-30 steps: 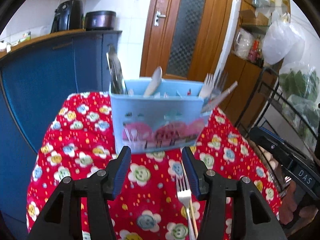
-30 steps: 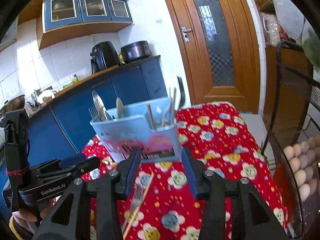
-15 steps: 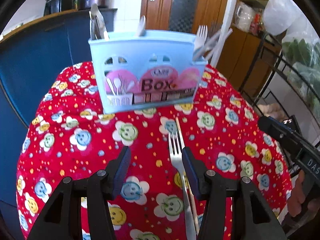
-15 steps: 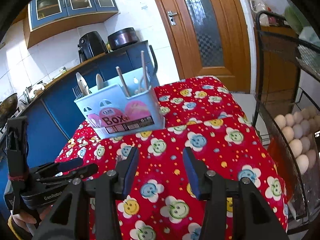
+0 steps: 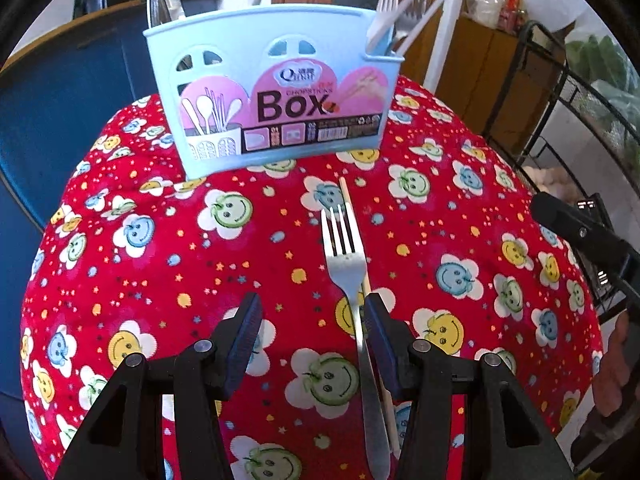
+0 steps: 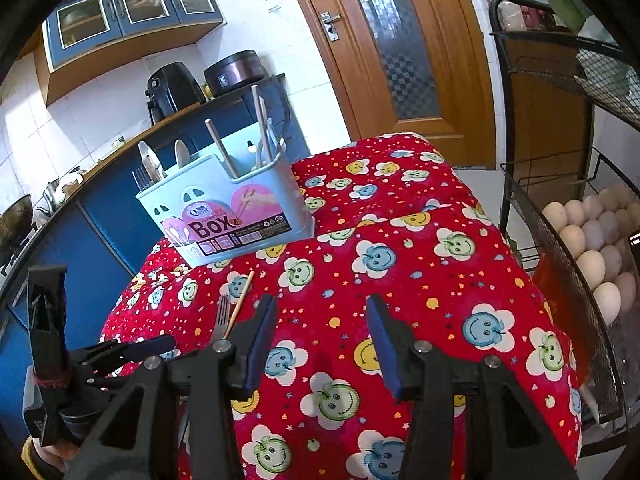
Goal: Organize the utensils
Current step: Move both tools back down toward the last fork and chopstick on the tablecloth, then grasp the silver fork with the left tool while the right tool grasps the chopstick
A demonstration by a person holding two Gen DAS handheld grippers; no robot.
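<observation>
A steel fork [image 5: 347, 268] lies on the red flowered cloth, tines toward a light blue utensil box [image 5: 272, 92], with a wooden chopstick [image 5: 345, 192] under it. My left gripper [image 5: 312, 320] hangs open low over the cloth; the fork's handle runs along the inside of its right finger, untouched. The box [image 6: 228, 212] holds spoons, forks and chopsticks in separate compartments. In the right wrist view the fork [image 6: 221, 318] and chopstick [image 6: 240, 296] lie left of my right gripper [image 6: 322, 322], which is open over bare cloth with nothing between its fingers.
A black wire rack [image 6: 560, 240] with a tray of eggs [image 6: 596, 240] stands close to the table's right edge. A blue kitchen counter [image 6: 132, 184] with appliances runs along the left. A wooden door [image 6: 388, 48] lies behind the table.
Both grippers have come down toward the cloth and tilted downward. The fork has come between the left gripper's fingers, near the right one. The box now sits higher in both views.
</observation>
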